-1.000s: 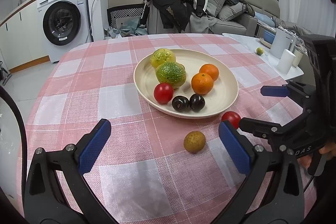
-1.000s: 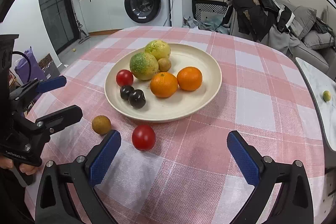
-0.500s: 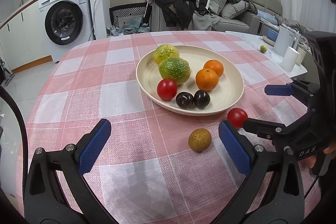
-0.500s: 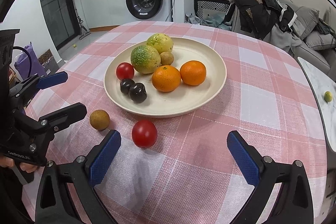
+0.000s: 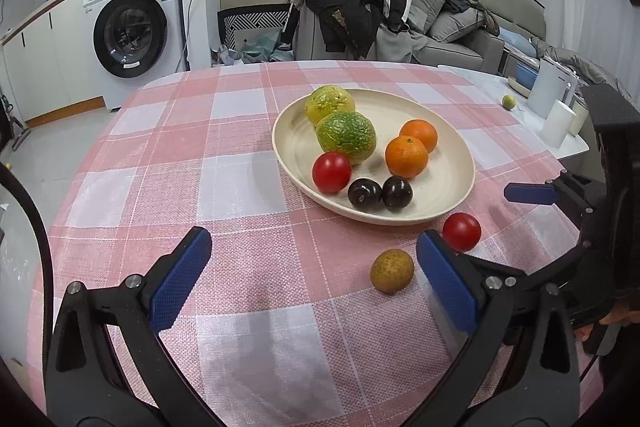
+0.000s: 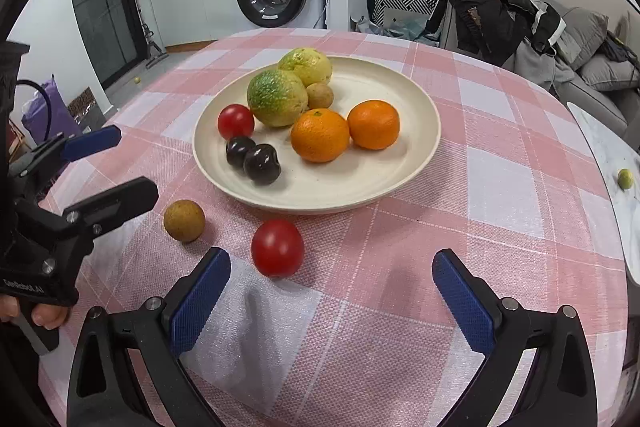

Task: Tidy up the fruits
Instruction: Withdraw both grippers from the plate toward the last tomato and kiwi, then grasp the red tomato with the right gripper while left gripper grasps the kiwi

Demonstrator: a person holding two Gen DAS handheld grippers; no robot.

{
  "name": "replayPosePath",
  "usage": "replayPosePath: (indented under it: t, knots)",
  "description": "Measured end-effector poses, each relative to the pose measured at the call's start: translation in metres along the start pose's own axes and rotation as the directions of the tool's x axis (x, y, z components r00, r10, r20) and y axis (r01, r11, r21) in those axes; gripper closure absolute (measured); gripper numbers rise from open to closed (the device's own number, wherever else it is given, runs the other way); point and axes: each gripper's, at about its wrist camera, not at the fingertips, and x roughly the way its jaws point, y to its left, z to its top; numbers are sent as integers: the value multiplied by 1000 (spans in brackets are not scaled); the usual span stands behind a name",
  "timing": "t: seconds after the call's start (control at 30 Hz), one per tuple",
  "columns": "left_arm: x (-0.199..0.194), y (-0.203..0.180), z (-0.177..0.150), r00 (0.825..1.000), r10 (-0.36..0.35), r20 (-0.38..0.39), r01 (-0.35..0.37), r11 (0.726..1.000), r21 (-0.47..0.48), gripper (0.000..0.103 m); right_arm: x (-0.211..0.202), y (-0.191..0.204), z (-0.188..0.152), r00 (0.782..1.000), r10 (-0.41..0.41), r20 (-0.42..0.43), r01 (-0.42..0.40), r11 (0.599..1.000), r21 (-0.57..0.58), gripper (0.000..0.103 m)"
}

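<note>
Left gripper (image 5: 314, 283) fingers spread wide, empty, brown fruit (image 5: 391, 271) just inside its right finger, right gripper (image 6: 330, 297) likewise agape, red tomato (image 6: 277, 247) just ahead near its left finger, cream plate (image 6: 400, 183) of fruits beyond both, checked tablecloth (image 6: 500, 187) beneath.

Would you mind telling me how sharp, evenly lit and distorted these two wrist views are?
Left wrist view: sharp, soft even light, faint shadow under the brown fruit; fisheye bends the wall lines, dark corners. Right wrist view: equally sharp, small glints on the red tomato, table edge curves strongly, corners vignetted.
</note>
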Motion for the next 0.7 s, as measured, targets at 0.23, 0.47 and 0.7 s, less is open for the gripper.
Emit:
replayPosePath:
  t: [0.23,0.47,0.7]
  knots:
    - [0,-4,-1,1000,1,-6,-1,1000,23,1,4,7,-2,1000,-18,-8,18,1000,-22,0]
    - [-2,-7,-2,1000,-2,-9,3,1000,29,1,3,1,1,1000,11,-6,-11,1000,9,21]
    - [-2,-9,-2,1000,-4,-11,4,1000,30,1,0,1,2,998,56,11,-56,998,12,36]
